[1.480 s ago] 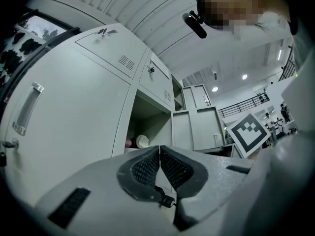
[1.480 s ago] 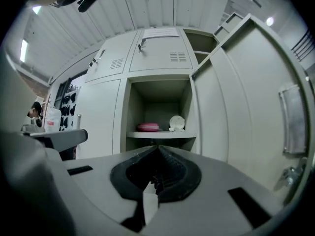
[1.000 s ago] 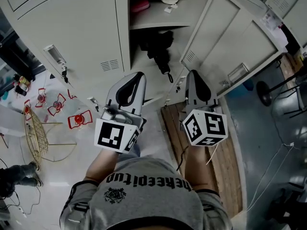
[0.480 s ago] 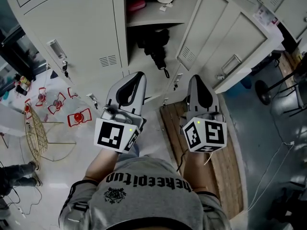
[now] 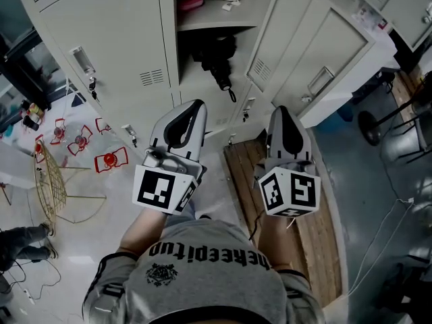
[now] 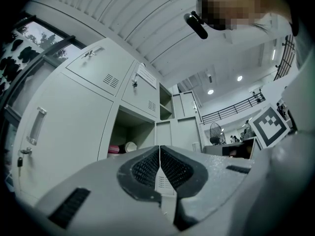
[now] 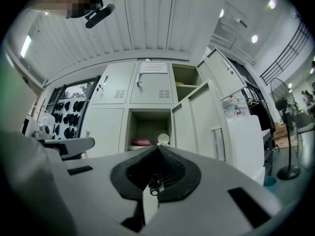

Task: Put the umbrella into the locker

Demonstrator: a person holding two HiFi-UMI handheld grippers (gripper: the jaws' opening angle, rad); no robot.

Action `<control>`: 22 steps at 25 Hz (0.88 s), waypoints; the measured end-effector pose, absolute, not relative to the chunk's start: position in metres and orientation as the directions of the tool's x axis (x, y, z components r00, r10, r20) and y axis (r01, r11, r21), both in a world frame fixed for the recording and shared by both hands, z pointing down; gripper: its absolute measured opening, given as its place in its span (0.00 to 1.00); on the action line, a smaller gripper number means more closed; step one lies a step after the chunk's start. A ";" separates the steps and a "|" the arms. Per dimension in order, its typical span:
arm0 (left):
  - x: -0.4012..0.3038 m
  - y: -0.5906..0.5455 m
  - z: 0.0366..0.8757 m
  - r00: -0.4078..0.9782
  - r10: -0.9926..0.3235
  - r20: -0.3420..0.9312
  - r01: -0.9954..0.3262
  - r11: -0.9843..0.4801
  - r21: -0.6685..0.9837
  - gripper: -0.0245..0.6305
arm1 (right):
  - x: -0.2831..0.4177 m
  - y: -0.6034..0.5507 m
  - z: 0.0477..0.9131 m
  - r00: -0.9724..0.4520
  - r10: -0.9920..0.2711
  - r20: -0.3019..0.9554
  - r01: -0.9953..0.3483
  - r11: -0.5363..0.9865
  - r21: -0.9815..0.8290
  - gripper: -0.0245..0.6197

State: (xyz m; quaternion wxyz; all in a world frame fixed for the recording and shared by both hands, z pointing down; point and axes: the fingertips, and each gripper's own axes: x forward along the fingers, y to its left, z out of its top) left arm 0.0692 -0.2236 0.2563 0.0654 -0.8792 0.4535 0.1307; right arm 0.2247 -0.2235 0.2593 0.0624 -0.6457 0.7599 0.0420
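The black folded umbrella (image 5: 217, 58) lies inside the open locker (image 5: 209, 23), under its shelf. Its handle (image 5: 231, 94) pokes out over the front edge. Neither gripper touches it. My left gripper (image 5: 196, 104) is shut and empty, its tip just short of the locker's foot. The left gripper view shows its pads (image 6: 160, 147) meeting on one line. To its right, my right gripper (image 5: 279, 109) is also shut, below the open door (image 5: 297, 52). In the right gripper view a small dark cylinder (image 7: 155, 185) shows in the hollow behind the closed tips (image 7: 158, 146); I cannot tell what it is.
On the locker's shelf lie a pink thing (image 7: 141, 142) and a white round thing (image 7: 163, 138). Keys hang from the shut door (image 5: 92, 86) at the left. A wooden board (image 5: 317, 235) lies on the floor under my right gripper. A gold wire rack (image 5: 54, 187) and red frames (image 5: 111, 164) are at the left.
Both grippers have drawn back a little from the locker, which now sits higher in the head view. Both stay shut, and the umbrella has not moved.
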 end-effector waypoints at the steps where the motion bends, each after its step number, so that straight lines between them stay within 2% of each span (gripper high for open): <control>1: 0.069 -0.221 0.256 0.554 -0.780 -0.290 -0.815 -0.580 0.004 0.05 | 0.225 -0.221 0.259 -0.158 -0.976 -0.151 -0.987 0.162 -0.017 0.04; 22: 0.070 -0.199 0.258 0.529 -0.793 -0.303 -0.833 -0.554 -0.003 0.05 | 0.222 -0.200 0.264 -0.191 -0.972 -0.140 -0.980 0.196 -0.021 0.04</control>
